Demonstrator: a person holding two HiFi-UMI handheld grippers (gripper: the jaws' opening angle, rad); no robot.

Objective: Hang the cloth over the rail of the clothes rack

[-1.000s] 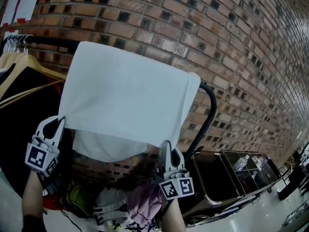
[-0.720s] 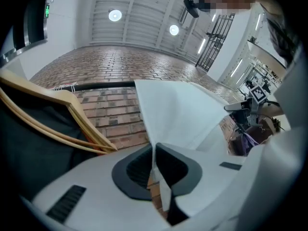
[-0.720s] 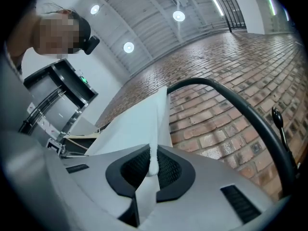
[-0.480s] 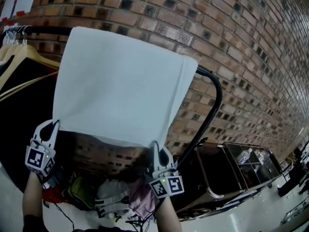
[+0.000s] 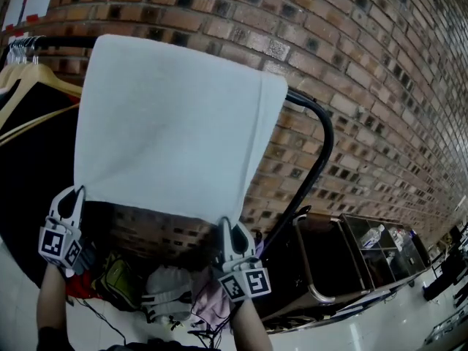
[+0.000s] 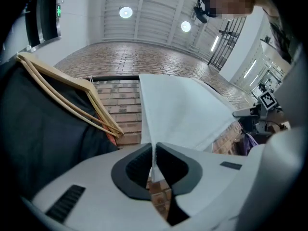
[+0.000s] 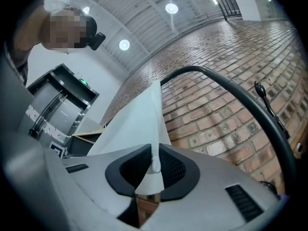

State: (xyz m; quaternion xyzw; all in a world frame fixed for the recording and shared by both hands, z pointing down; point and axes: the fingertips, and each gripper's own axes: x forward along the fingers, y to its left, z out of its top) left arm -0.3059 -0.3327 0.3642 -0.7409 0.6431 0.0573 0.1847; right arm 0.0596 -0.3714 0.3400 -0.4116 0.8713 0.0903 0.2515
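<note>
A white cloth (image 5: pixel 172 123) hangs draped over the black rail (image 5: pixel 322 137) of the clothes rack, its front flap spread flat. My left gripper (image 5: pixel 69 196) is shut on the cloth's lower left corner. In the left gripper view the thin edge of the cloth (image 6: pixel 183 114) runs between the pads of the left gripper (image 6: pixel 154 165). My right gripper (image 5: pixel 232 229) holds the lower right corner. Its jaws have just been opening a little, and the hem of the cloth (image 7: pixel 139 124) still sits pinched in the right gripper (image 7: pixel 155 165). The rail (image 7: pixel 240 95) curves past on the right.
Wooden hangers with dark garments (image 5: pixel 29 93) crowd the rail to the cloth's left. A brick wall (image 5: pixel 365 64) stands close behind. Below the rack lie bags and bundled clothes (image 5: pixel 168 298). A dark metal trolley (image 5: pixel 351 262) stands at the lower right.
Both grippers have sunk with the cloth's lower corners, so the front flap hangs longer. The back flap that showed below the front edge is now hidden.
</note>
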